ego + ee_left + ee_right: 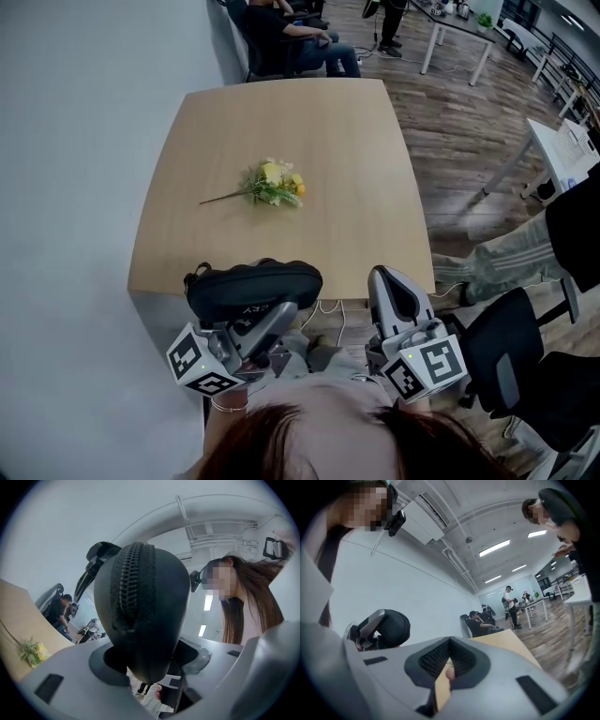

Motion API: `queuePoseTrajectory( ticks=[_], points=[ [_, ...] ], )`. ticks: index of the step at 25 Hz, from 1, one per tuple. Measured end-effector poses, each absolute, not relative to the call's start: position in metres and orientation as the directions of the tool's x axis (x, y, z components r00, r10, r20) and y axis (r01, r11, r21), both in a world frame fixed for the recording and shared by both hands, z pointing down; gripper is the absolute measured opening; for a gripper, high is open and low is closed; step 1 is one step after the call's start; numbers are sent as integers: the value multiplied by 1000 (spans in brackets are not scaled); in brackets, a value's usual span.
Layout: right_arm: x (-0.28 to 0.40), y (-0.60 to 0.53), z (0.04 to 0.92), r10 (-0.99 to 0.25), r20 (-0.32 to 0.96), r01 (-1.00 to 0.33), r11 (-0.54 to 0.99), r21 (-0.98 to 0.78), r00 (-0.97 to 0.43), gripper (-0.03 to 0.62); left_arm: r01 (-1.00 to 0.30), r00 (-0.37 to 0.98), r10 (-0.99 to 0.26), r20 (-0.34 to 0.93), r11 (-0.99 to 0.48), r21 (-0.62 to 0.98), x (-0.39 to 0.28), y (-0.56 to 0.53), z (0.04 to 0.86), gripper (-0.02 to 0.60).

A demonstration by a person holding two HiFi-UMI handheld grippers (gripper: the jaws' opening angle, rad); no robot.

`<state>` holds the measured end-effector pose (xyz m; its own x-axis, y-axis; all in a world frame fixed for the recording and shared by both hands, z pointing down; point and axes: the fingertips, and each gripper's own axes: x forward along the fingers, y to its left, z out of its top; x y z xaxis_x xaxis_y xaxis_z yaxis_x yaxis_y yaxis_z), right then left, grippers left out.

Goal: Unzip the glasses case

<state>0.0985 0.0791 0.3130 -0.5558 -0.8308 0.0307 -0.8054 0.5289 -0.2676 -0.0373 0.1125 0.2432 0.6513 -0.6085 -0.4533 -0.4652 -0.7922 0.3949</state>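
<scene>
1. Case (253, 286), black with its zip (133, 581) closed, is at the near edge of the bench (309, 122), clamped in the left tool (274, 319); the zip faces that tool's camera.
2. Pale lettering on the case's side is too small to read.
3. Flowers (275, 185) lie mid-bench, well apart from the case.
4. Right tool (386, 281), jaws closed together and empty, is just right of the case, not touching it.

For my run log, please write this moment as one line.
left gripper: shut on glasses case | zipper: closed | right gripper: shut, empty
</scene>
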Motion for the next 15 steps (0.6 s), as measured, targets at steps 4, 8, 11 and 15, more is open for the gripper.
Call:
queuePoseTrajectory(
  ticks=[4, 8, 11, 15],
  points=[
    [97, 77, 314, -838, 33, -810, 515, -281, -544, 15, -523, 661, -640, -391, -767, 372, -39, 108, 247, 245],
    [74, 59, 310, -841, 37, -816, 511, -270, -539, 15, -544, 683, -648, -337, -759, 358, -55, 82, 255, 247],
    [59, 50, 308, -852, 47, -831, 494, -256, -521, 15, -525, 706, -632, -318, -769, 365, -64, 68, 257, 246],
    [46, 51, 301, -862, 53, -846, 480, -234, -504, 15, -525, 721, -629, -290, -769, 365, -71, 67, 253, 247]
  ],
)
